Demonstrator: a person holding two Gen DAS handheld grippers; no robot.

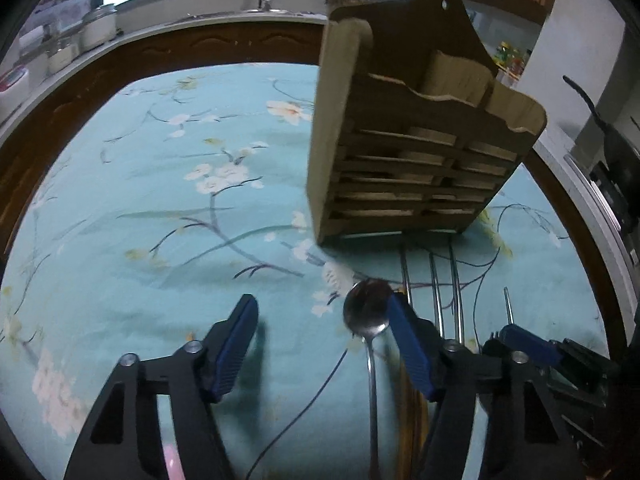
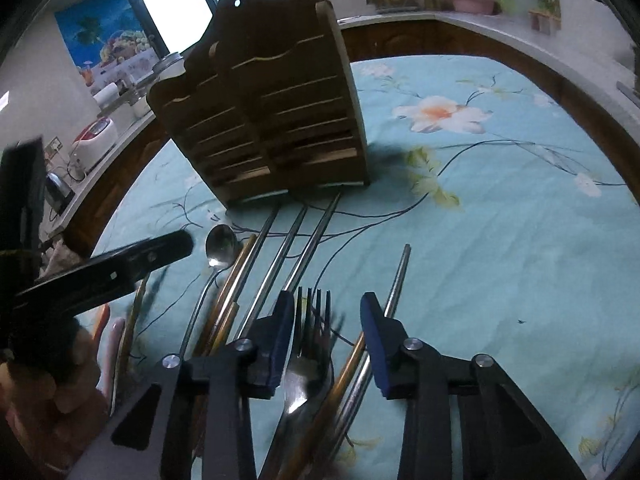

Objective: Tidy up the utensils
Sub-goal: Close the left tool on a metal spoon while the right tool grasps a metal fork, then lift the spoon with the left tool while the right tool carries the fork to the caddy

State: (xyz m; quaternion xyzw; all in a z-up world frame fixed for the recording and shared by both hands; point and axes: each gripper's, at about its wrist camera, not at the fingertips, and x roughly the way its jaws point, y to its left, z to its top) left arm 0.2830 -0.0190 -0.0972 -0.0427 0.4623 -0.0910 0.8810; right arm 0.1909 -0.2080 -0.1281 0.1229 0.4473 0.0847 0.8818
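A wooden utensil rack (image 1: 420,140) (image 2: 272,120) with slatted compartments stands on the floral tablecloth (image 1: 180,200). In front of it lie a metal spoon (image 1: 366,310) (image 2: 219,246), several metal chopsticks (image 2: 296,232) (image 1: 436,292), wooden chopsticks (image 2: 236,280) and a fork (image 2: 310,344). My left gripper (image 1: 320,316) is open; the spoon's bowl sits just inside its right finger. My right gripper (image 2: 327,308) is open and straddles the fork's tines, with gaps on both sides. One metal chopstick (image 2: 398,276) runs under its right finger. In the right wrist view the left gripper (image 2: 132,264) comes in from the left.
A hand (image 2: 40,392) holds the left gripper at the lower left. The table's dark wooden rim (image 1: 224,40) curves around the cloth. Jars (image 1: 98,26) and a white appliance (image 2: 94,140) stand on the counter behind. Bare cloth spreads to the right (image 2: 500,240).
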